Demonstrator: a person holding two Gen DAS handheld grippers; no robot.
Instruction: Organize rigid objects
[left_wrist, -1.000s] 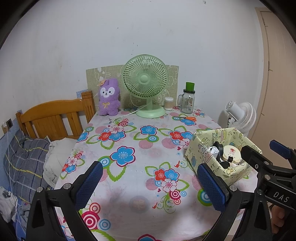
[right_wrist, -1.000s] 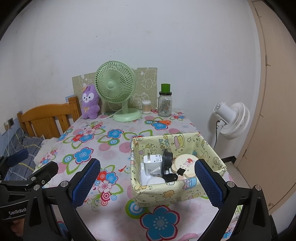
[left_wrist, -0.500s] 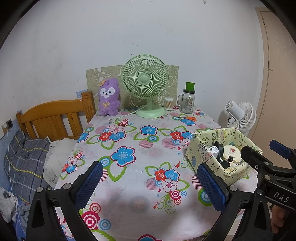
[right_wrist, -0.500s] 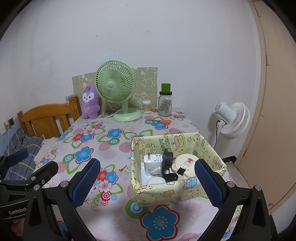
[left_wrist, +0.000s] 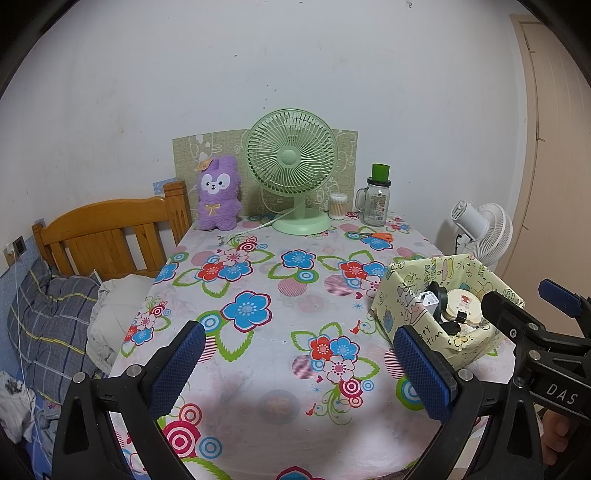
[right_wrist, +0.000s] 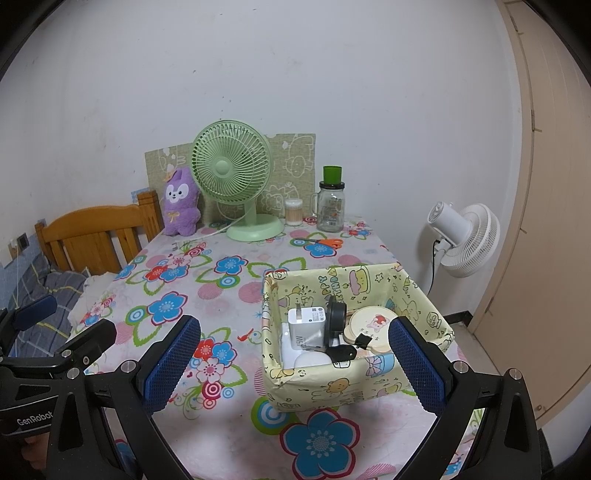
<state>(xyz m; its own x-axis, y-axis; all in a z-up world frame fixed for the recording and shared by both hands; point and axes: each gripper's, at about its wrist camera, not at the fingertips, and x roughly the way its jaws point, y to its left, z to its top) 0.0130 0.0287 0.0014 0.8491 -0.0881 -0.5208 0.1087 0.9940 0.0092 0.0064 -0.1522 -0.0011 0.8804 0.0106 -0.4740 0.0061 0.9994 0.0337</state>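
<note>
On floral table's right edge: storage box (right_wrist: 354, 384) holding charger (right_wrist: 306, 325), round tins | right gripper (right_wrist: 295, 363) nearer, box straight ahead | left gripper (left_wrist: 299, 363) box off right | both spread, empty

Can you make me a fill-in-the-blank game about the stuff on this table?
1. The plush bunny beside the green fan is colored ____.
2. The white charger lies inside the yellow ____.
3. The glass jar has a lid colored ____.
4. The orange-handled scissors lie on the tablecloth in front of the ____.

Missing words: purple; box; green; jar
</note>
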